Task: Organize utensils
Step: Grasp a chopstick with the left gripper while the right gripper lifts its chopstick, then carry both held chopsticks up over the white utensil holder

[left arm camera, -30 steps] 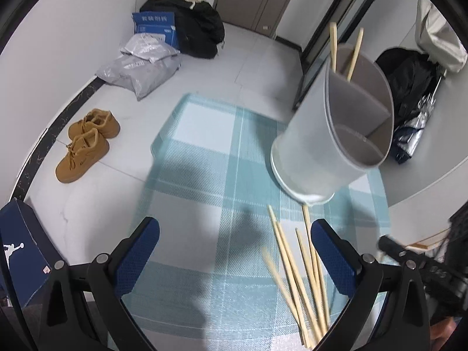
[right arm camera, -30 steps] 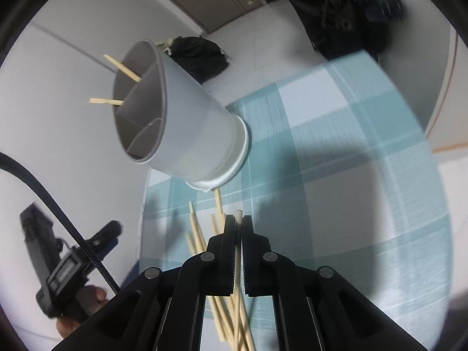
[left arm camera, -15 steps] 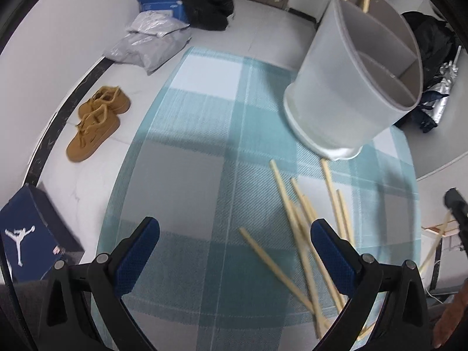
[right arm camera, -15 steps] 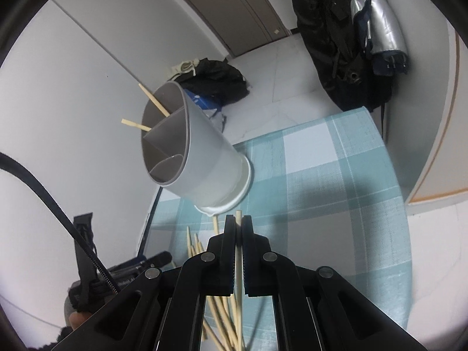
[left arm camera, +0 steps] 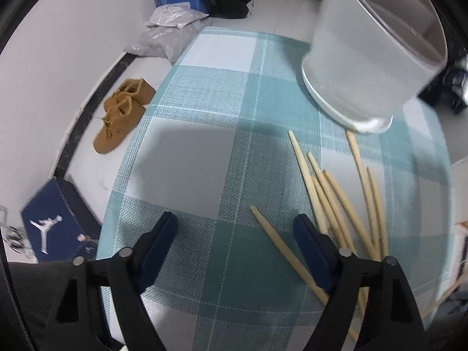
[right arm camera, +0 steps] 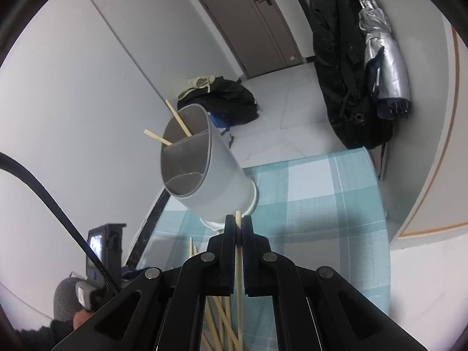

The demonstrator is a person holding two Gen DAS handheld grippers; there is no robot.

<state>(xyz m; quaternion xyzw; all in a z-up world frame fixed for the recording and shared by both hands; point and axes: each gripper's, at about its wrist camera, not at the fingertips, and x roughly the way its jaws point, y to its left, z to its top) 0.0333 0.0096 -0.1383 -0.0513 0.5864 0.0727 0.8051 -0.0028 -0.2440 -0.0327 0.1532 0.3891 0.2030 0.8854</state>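
L wrist view, left to right: shoes point(left arm camera: 122, 117) and a blue box point(left arm camera: 55, 222) on the floor off the mat's edge, then checked mat point(left arm camera: 204, 152), then L gripper point(left arm camera: 234, 231). Its jaws are closing but apart, pads touching nothing. One loose chopstick point(left arm camera: 288, 253) lies between them, nearer the right pad point(left arm camera: 310, 245). Its long axis runs diagonally, far tip up-left near mid-gap, near end passing under the right finger. Just right of that: the pile point(left arm camera: 336, 193) of remaining sticks, fanned, pointing roughly toward the holder point(left arm camera: 371, 67), which stands upright on the mat at top right, apart from the pile's tips except one stick ending about at its base.

R wrist view: the person's other hand w/ the L handle at lower left, holder point(right arm camera: 201, 172) centre w/ divided compartments and two sticks point(right arm camera: 172, 128) already in the far one, R gripper point(right arm camera: 238, 225) pinched tight on a single stick point(right arm camera: 239, 266), stick lying along the fingers, tip poking out just past them toward the holder's base.

Judgement: the R stick goes to the holder next; its mouth is up-left of the tip, so lift and re-aim needed. L is the nearer to the loose stick; since it crosses the gap at an angle, closing may roll it rather than pinch it square.
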